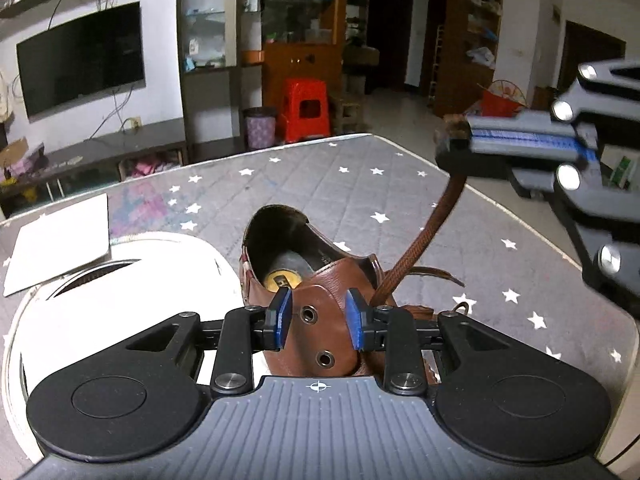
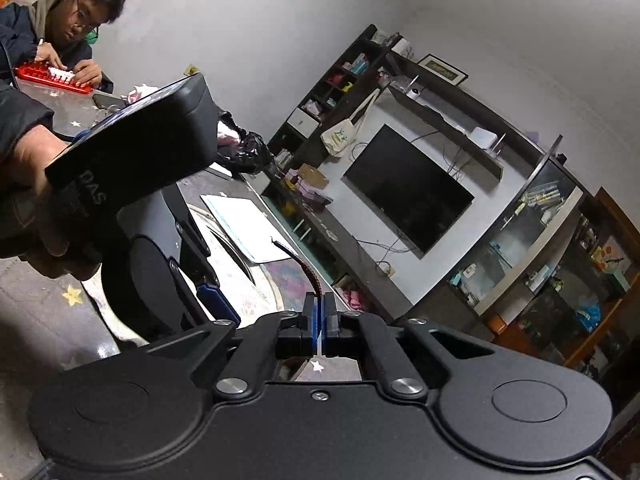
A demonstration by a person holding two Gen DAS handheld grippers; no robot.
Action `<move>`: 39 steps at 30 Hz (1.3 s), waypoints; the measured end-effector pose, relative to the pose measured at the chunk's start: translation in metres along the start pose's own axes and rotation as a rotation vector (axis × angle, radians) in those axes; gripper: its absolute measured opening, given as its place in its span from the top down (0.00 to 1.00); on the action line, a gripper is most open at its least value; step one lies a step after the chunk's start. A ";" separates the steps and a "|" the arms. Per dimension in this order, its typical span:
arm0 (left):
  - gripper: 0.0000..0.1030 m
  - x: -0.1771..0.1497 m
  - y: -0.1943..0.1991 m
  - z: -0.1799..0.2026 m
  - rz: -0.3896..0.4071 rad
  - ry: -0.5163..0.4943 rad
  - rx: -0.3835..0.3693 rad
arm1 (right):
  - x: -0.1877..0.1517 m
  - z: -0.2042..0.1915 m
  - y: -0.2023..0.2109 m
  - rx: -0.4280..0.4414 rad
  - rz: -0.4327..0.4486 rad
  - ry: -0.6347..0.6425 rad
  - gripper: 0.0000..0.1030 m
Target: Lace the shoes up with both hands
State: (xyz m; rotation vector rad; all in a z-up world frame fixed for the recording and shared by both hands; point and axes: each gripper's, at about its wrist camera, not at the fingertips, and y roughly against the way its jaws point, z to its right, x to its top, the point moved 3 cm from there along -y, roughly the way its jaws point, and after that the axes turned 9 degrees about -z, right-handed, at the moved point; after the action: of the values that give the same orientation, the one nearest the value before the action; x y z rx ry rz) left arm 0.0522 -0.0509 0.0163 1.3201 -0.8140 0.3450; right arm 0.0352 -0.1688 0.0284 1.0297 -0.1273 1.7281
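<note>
A white sheet point(image 1: 60, 240) is seen at far left on the star-printed cover point(image 1: 320, 184), with a white round object point(image 1: 120, 280) beside it, both well clear of the work

At centre, the brown leather shoe point(image 1: 320, 272) is laid on the cover with its opening turned away from the left wrist camera. The eyelet flap point(image 1: 320, 332), two metal eyelets showing, is bracketed by the left gripper point(image 1: 319, 320); its jaws are parted partway, and the blue pads point(image 1: 283, 318) appear to stand just at the flap's edges rather than pinching it. The flap is probably being steadied so the eyelets stay presented

To the right, the brown lace point(image 1: 424, 240) is drawn taut from the shoe's far side up to the right gripper point(image 1: 452, 136), which is fully closed on the lace near its end. In the right wrist view the lace tip point(image 2: 298, 258) is seen protruding past the closed fingers point(image 2: 318, 312), presumably kept free for threading

Judged state: the lace is pulled through one side, the near eyelets not yet laced
</note>
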 end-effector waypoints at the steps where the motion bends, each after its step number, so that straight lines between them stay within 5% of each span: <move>1: 0.71 0.000 0.000 0.000 -0.004 0.001 0.000 | -0.001 -0.001 -0.001 0.002 -0.001 0.001 0.99; 19: 0.78 -0.028 0.031 -0.047 0.066 0.053 -0.061 | -0.009 -0.052 -0.031 0.078 -0.088 0.153 0.99; 27: 0.78 -0.032 0.031 -0.051 0.075 0.060 -0.078 | -0.018 -0.078 -0.055 0.047 -0.137 0.309 0.99; 39: 0.78 -0.033 0.028 -0.056 0.066 0.055 -0.082 | -0.039 -0.115 -0.083 -0.113 -0.122 0.661 0.99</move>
State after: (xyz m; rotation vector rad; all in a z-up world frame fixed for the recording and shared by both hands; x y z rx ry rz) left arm 0.0299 0.0163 0.0119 1.2045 -0.8184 0.3953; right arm 0.0399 -0.0997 -0.1020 0.3394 0.2526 1.8368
